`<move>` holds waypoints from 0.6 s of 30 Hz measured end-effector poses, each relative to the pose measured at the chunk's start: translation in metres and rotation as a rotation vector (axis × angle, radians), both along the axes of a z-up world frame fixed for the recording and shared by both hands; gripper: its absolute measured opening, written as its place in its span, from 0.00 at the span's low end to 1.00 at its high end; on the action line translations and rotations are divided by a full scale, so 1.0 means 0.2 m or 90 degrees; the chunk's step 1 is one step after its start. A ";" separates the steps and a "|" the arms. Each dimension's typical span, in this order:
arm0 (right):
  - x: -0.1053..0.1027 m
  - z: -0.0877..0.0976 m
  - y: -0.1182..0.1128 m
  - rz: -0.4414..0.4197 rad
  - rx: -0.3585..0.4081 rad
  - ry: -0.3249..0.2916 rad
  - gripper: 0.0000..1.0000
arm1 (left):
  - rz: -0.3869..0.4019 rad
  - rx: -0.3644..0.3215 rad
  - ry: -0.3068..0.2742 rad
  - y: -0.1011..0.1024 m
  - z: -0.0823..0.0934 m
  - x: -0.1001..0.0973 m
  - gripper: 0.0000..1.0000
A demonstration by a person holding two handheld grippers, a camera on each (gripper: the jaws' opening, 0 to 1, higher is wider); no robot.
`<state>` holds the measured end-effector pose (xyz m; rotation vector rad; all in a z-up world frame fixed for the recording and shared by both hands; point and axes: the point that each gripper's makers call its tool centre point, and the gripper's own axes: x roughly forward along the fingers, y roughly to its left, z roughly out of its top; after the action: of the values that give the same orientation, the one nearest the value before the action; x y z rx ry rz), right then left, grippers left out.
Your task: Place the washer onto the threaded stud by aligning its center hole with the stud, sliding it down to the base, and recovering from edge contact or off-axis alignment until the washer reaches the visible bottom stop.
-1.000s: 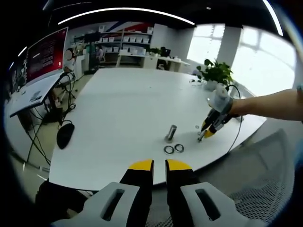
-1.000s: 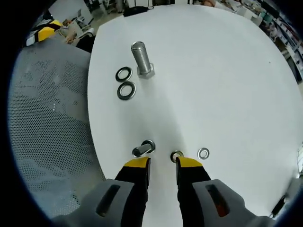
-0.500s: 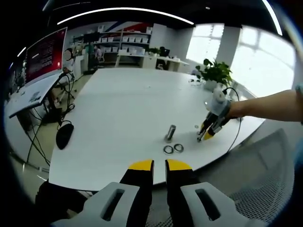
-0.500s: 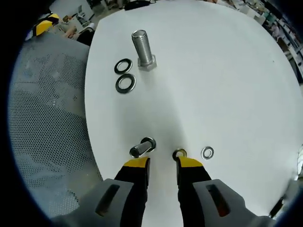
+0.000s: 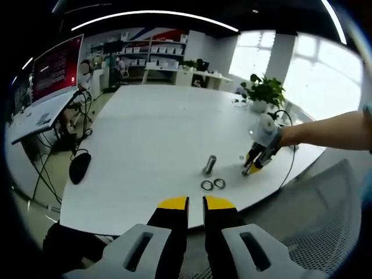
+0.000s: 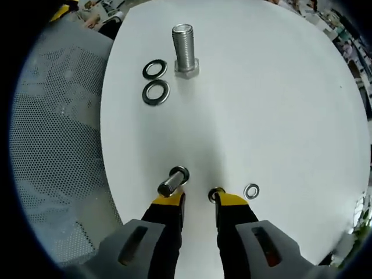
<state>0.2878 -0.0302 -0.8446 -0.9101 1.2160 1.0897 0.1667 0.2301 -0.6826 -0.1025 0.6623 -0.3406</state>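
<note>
In the right gripper view, two dark washers lie flat on the white worktop just left of the upright threaded stud. Nearer, a small bolt lies at the right tongs — jaws slightly apart, holding nothing — with a small washer just right. The left tongs hang nearly closed, empty — off the worktop's edge.

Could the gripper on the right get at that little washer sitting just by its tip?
Probably yes. The right gripper has its tips down at the white table, jaws a little apart, and one small washer lies right at its right-hand tip. Nothing lies over it; the small bolt sits off to the other side.
</note>
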 end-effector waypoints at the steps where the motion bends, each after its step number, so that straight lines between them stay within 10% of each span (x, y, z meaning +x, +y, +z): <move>1: 0.00 0.00 0.00 -0.009 0.006 0.002 0.23 | 0.000 0.000 0.000 0.00 0.00 0.00 0.07; 18: 0.09 0.03 -0.04 -0.018 0.043 -0.044 0.22 | 0.004 0.002 0.001 0.00 0.00 0.00 0.07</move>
<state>0.3052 -0.0391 -0.8376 -0.8700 1.1256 1.0614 0.1669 0.2311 -0.6832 -0.1024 0.6644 -0.3340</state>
